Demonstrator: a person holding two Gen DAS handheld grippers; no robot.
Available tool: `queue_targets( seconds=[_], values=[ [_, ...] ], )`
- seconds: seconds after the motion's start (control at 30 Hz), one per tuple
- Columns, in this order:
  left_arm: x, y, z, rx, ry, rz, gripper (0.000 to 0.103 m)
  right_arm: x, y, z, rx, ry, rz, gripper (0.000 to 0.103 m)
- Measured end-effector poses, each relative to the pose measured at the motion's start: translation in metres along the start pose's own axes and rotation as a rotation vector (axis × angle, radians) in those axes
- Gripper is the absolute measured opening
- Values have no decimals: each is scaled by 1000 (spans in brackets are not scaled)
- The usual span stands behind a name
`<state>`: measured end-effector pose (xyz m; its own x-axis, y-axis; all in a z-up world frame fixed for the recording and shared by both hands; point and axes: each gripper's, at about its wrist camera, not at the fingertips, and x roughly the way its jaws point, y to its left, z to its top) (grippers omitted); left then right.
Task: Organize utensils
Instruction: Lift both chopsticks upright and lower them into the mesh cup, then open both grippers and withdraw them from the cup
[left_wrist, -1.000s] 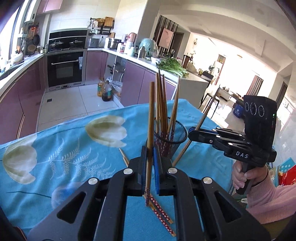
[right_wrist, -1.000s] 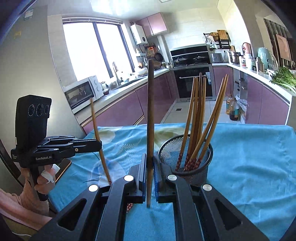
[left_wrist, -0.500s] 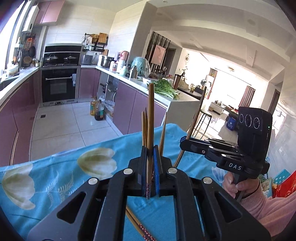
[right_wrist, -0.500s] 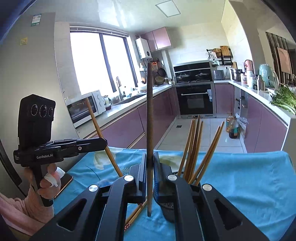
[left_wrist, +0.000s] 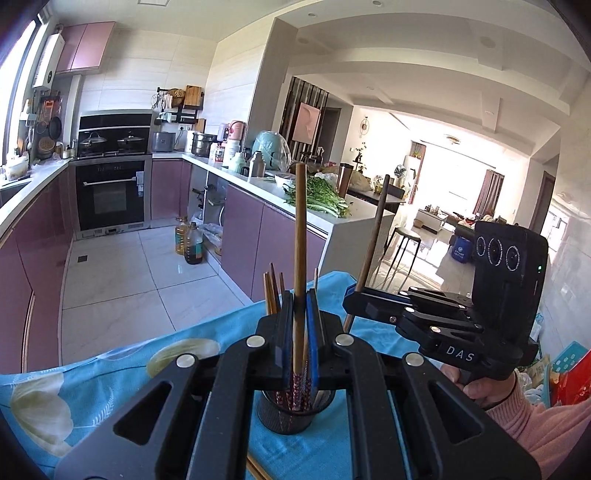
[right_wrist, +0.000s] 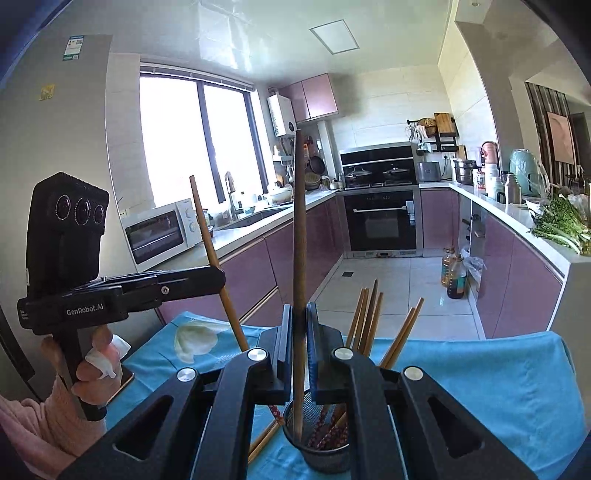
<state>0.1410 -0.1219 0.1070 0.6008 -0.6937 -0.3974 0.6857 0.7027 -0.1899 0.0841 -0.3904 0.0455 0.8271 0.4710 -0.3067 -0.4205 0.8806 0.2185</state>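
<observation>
- Left wrist view: my left gripper (left_wrist: 300, 325) is clenched on one wooden chopstick (left_wrist: 300, 236), held nearly upright, patterned end down.
- That end hangs over the black mesh holder (left_wrist: 286, 413), which stands on the blue floral tablecloth (left_wrist: 92, 391) and holds several more chopsticks (left_wrist: 272, 291).
- My right gripper (left_wrist: 356, 297), to the right in this view, pinches a second chopstick (left_wrist: 375, 236), tilted.
- Right wrist view: the right gripper's (right_wrist: 299, 332) chopstick (right_wrist: 299, 240) stands upright, its lower tip inside the holder's (right_wrist: 317, 454) rim.
- Loose chopsticks (right_wrist: 264, 441) lie on the cloth just left of the holder.
- Left gripper (right_wrist: 218, 273) holds its stick (right_wrist: 212, 254) slanted.
</observation>
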Motion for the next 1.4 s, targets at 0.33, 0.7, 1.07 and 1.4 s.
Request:
queue_targets(
  seconds=[0.33, 0.7, 1.07, 1.4],
  values=[
    [38, 2, -13, 36, 122, 40, 8, 33, -16, -22, 54, 94, -22, 6],
    [79, 20, -32, -6, 291, 28, 8, 64, -28, -44, 100, 223, -68, 9],
    [99, 33, -49, -49, 301, 56, 14, 62, -21, -49, 76, 197, -120, 30],
    [54, 45, -65, -70, 197, 119, 29, 41, -9, -48, 51, 147, -64, 33]
  ],
)
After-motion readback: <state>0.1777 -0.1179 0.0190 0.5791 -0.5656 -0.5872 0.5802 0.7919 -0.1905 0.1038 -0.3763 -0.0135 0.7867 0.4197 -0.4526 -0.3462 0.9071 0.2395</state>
